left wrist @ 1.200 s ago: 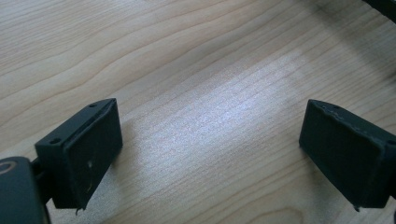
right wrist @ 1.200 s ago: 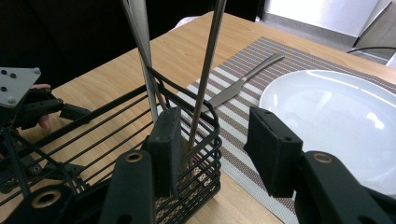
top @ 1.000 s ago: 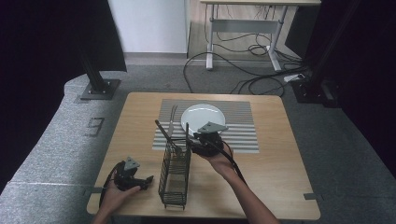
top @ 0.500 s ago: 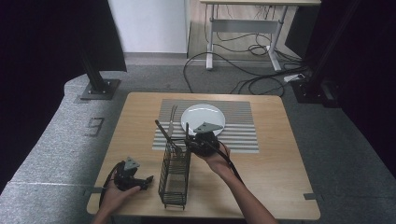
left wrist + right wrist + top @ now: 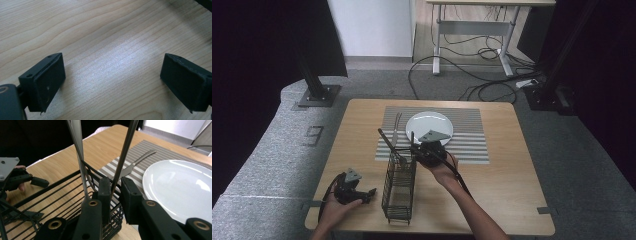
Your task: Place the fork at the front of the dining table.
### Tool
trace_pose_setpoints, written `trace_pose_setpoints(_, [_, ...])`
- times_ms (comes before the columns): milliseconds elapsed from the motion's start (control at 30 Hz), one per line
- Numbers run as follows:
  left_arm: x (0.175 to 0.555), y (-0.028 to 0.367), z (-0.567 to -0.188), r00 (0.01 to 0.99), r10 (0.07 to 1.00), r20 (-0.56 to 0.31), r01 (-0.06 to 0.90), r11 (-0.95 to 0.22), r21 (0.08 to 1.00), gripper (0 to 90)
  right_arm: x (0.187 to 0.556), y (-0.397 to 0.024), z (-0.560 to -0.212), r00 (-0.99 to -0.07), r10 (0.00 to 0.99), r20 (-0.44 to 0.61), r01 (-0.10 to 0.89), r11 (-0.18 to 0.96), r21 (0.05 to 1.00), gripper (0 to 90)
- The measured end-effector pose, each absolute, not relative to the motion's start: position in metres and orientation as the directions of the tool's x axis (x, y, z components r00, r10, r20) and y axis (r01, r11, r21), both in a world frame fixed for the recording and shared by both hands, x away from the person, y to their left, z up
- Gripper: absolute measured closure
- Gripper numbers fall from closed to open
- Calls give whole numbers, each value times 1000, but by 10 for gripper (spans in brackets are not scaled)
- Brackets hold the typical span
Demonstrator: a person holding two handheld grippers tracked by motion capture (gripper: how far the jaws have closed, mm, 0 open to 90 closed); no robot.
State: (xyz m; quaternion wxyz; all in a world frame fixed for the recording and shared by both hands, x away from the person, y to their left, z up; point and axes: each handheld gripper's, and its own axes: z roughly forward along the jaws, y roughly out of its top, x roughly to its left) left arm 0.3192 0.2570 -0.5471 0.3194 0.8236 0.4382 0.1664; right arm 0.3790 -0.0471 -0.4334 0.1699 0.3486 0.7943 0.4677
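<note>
Two utensil handles standing up in black wire caddy [image 5: 399, 192] — near-left part of wooden table [image 5: 512, 200]. Right gripper [image 5: 115, 188] at caddy's far end, jaws just closing, narrow gap left, slim metal handle [image 5: 125, 152] running up between pads; firm pad contact hard to confirm, looks pinched or nearly so. Second handle [image 5: 77, 142] rising just left of left jaw, outside grip. Same gripper in high view [image 5: 414, 148] just past caddy's far rim, grey plate on top, hand behind it.

Left gripper [image 5: 112, 82] jaws wide apart, nothing between — bare wood grain below. In high view [image 5: 371, 192] sitting low at table's near-left, just left of caddy, apart from it.

Striped placemat [image 5: 472, 135] beyond caddy. White plate [image 5: 429, 125] on mat, right gripper's grey plate overlapping its near edge in high view. Fork [image 5: 396, 129] lying on mat just left of plate, tines away from person. Cannot tell utensil types in caddy — heads hidden among wires.
</note>
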Motion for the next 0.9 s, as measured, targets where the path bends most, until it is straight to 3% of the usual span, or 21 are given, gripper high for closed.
trace_pose_setpoints(333, [319, 257, -547, 561, 828, -5, 615, -412, 672, 56, 372, -42, -431, -695, 718, 23, 365, 326, 872, 830])
trace_pose_setpoints(733, [319, 257, -547, 564, 826, -6, 614, -414, 671, 56, 369, -40, -429, -712, 696, 94, 390, 281, 877, 862])
trace_pose_setpoints(900, [319, 257, -547, 563, 826, -5, 614, -414, 672, 56, 363, -41, -424, -713, 698, 65, 342, 266, 901, 867])
